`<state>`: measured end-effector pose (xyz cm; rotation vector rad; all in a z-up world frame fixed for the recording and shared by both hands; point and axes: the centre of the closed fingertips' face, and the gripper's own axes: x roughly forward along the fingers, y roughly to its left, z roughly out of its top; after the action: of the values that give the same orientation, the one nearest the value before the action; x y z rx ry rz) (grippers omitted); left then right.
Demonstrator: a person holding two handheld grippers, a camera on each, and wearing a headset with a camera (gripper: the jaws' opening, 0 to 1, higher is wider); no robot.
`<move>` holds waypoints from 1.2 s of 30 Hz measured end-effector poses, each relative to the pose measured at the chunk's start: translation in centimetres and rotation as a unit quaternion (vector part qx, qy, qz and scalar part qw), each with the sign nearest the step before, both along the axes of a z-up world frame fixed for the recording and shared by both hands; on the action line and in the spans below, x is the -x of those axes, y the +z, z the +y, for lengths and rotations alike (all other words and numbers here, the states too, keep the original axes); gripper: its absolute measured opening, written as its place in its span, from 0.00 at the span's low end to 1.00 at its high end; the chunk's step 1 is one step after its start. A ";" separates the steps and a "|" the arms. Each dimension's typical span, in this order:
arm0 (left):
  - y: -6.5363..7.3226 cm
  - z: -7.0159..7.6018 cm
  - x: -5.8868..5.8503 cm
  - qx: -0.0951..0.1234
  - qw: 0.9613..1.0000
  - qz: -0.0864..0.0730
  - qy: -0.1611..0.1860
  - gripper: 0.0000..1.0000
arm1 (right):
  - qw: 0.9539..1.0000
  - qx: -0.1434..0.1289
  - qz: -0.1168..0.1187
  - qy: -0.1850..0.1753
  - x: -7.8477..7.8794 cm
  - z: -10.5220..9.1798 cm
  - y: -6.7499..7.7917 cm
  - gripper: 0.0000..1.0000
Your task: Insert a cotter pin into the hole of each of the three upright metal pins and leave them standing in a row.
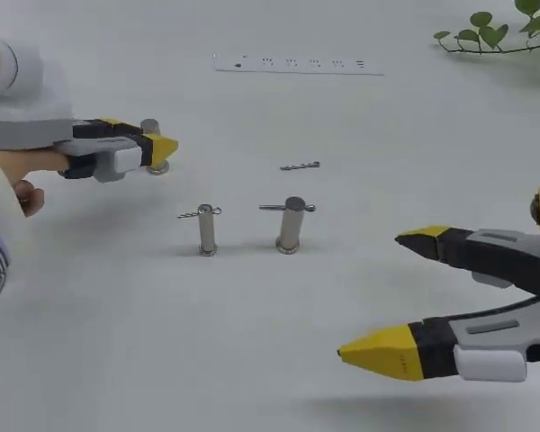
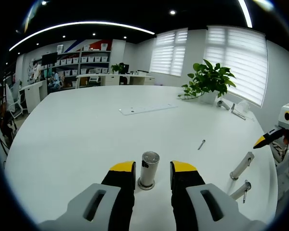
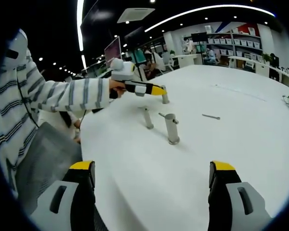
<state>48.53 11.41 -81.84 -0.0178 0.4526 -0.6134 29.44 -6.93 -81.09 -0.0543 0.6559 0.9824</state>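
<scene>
Left gripper [image 1: 158, 149], at the upper left of the head view, had its jaws apart on either side of the bare pin [image 2: 148, 168]. Narrow gaps showed in the left gripper view, so it had not yet clamped. That pin showed no cotter pin and stood up and left of the other 2. The centre-left pin [image 1: 207, 230] and the centre pin [image 1: 291, 225] each carried a cotter pin through the top. 1 loose cotter pin [image 1: 300, 166] lay on the white table [image 1: 252, 378] just above them. Right gripper [image 1: 371, 295], at the lower right, hung wide open and empty. The 3rd insertion seemed in hand: next, closing on the bare pin, then fetching the loose cotter pin and lining it up with the small hole.
</scene>
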 end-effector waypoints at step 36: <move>1.2 0.9 3.0 -0.041 0.999 -0.022 -0.004 0.11 | 1.000 0.004 -0.009 -0.025 0.1 -1.3 0.8 0.99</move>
<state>45.52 12.32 -80.66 0.0756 0.4360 -0.6013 29.35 -8.27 -80.31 -0.0538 0.6413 0.9310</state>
